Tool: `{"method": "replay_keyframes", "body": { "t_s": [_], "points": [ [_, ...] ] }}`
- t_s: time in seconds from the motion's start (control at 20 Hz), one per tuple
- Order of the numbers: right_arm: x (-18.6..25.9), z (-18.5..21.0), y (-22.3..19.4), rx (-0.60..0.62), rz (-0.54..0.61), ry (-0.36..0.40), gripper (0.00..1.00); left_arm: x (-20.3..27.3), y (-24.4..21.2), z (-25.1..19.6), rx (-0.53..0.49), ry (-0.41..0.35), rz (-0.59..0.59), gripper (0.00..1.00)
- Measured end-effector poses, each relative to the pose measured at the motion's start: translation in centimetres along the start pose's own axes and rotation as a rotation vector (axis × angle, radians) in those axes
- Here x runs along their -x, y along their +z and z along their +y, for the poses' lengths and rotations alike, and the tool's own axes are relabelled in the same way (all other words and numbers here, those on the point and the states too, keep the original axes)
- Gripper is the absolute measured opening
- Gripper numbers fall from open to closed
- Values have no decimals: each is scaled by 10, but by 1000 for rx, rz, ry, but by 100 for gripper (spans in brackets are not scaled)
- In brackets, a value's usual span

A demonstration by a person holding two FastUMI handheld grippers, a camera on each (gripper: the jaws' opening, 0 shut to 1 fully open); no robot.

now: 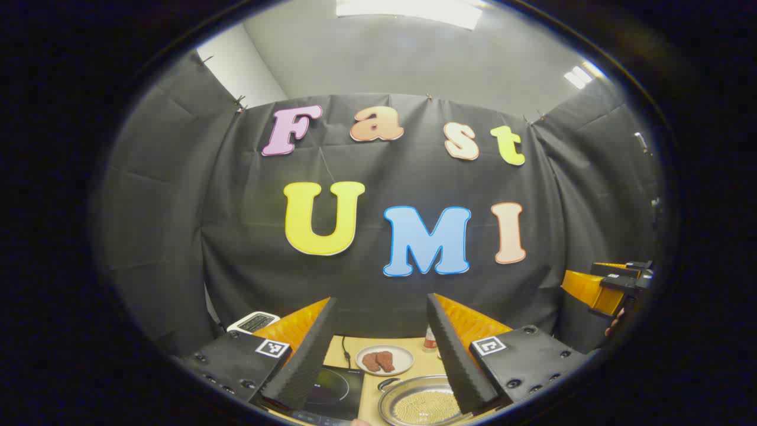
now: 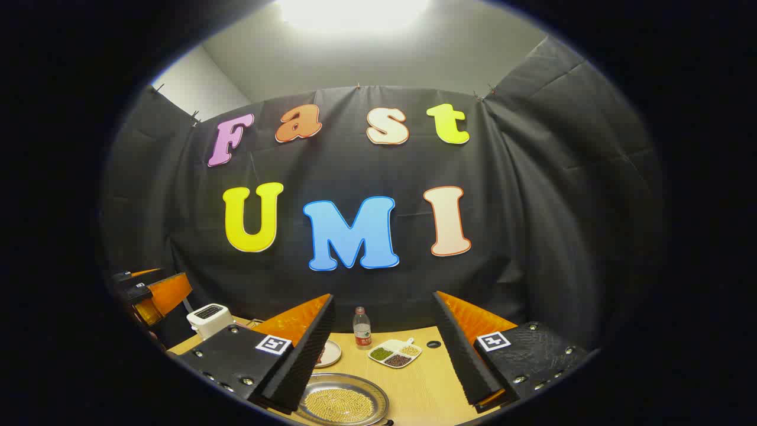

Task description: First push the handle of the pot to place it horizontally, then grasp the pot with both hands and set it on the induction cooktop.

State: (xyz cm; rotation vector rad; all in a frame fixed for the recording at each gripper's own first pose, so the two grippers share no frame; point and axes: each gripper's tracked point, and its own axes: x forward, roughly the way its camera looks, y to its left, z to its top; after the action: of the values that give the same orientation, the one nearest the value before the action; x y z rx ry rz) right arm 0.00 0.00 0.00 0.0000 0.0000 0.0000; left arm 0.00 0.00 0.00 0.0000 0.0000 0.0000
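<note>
Clearly pre-contact: left gripper and right gripper are both hovering high, jaws spread and empty. Bean-filled pot is sitting beside the induction cooktop; handle push likely next, needing a descent.

Both views face the wall, sharing the pot.
</note>
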Motion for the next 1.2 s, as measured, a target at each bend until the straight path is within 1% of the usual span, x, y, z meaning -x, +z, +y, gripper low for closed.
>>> {"method": "replay_keyframes", "body": {
  "t_s": [0.1, 0.2, 0.3, 0.5, 0.55, 0.6, 0.7, 0.85, 0.9, 0.95, 1.0, 1.1, 1.2],
  "points": [
    [-2, 6, 0, -1, -6, -4, 98, -4, 6, 7, -5, -5, -16, 94],
    [-5, 11, -1, 3, -7, -4, 98, -8, 5, 15, -5, -1, -21, 99],
    [-7, 15, 1, 9, -14, -2, 98, -10, 5, 19, 5, 2, -26, 94],
    [-14, 22, -1, 24, -16, 6, 98, -17, 3, 23, 6, 0, -25, 96],
    [-16, 22, -2, 20, -11, 5, 98, -20, 1, 23, 6, -6, -22, 96],
    [-18, 24, -4, 13, -7, 7, 98, -22, 1, 23, 6, -11, -18, 94],
    [-21, 27, -7, 6, 3, 10, 98, -26, -1, 22, 0, -21, -13, 94],
    [-25, 30, -16, 6, 21, 19, 98, -26, -1, 24, -11, -24, -13, 94],
    [-25, 30, -20, 8, 31, 23, 98, -26, -2, 24, -9, -26, -10, 96],
    [-25, 32, -24, 11, 41, 29, 98, -26, -4, 24, -7, -26, -5, 94],
    [-26, 33, -29, 14, 50, 33, 98, -26, -7, 25, -7, -24, -1, 99],
    [-25, 36, -42, 22, 75, 48, 98, -24, -10, 25, -6, -20, 10, 99],
    [-24, 37, -60, 19, 111, 66, 99, -22, -15, 26, -4, -16, 17, 94]
  ]
}}
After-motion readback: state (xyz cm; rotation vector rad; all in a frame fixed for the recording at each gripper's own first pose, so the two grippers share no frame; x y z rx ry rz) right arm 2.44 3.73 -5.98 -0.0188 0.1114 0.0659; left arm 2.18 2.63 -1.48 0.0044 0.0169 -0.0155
